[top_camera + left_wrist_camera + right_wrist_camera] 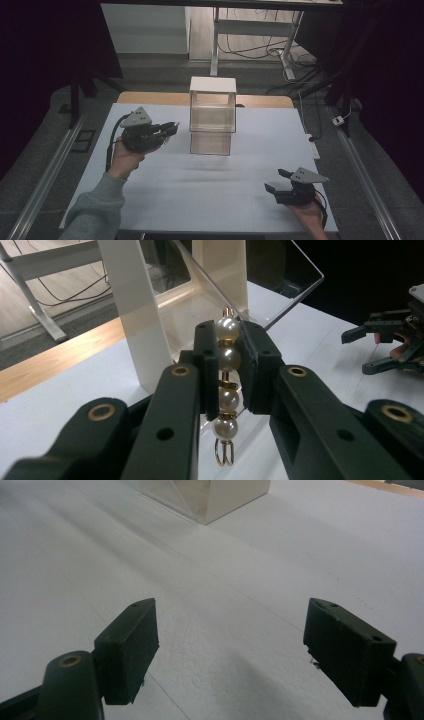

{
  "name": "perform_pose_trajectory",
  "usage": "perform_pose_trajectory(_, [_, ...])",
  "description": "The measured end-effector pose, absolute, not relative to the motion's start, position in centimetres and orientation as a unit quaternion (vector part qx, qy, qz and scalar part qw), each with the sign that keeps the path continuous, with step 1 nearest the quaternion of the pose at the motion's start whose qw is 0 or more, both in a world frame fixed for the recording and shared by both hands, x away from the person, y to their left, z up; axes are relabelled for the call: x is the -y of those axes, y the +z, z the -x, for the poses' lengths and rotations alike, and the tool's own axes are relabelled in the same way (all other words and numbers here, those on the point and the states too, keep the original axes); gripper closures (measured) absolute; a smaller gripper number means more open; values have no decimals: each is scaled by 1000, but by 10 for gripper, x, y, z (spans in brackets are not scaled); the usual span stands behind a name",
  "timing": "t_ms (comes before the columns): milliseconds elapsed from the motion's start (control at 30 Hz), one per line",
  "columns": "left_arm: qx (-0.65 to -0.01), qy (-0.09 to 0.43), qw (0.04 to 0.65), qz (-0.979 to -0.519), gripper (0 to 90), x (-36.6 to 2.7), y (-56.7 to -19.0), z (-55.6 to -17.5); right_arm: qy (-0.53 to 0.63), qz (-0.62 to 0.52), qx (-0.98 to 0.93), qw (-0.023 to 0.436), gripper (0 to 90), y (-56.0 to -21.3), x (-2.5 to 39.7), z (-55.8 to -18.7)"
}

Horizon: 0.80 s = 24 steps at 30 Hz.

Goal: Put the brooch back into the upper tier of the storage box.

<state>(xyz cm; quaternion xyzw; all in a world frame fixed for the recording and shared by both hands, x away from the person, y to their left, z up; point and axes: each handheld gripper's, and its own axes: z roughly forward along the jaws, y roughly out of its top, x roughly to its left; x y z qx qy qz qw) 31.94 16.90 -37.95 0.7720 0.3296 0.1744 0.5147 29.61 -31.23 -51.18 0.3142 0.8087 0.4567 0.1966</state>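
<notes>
Two claws over a white counter (200, 190). Left hand (125, 157) comes in from the near-left corner, grey sleeve (95, 210) angled up and inward, wrist raised, holding the left claw (172, 129) above the counter's left half, pointed right toward the clear box (212, 117). Grey three-cornered plate on top of it, cable trailing down the wrist. In the left gripper view the left claw (231, 371) is pinched on a pearl strand (227, 390): four white pearls on gold links, held upright between the two black pads, top pearl poking above the pads, bottom pearl and a gold clasp loop hanging below them. Strand sits in the air just beside the box's left side, not touching it as far as can be told. Box stands near the far edge at the counter's middle, white top and posts, transparent walls, with a lower clear part in front.

Right hand (307, 212) enters at the near-right corner, low, close to the counter's near edge. Right claw (278, 181) points left and slightly away, spread wide, holding nothing. Right gripper view: right claw (230, 637) with both pads far apart over bare counter, box corner at the top of that view. The two claws are well apart.
</notes>
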Motion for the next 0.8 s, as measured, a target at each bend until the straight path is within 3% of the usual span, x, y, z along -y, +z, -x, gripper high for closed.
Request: perform_pose_trajectory(800, [-324, 173, 523, -769, 783, -154, -367, -333, 456, -314, -810, 194, 214, -513, 312, -297])
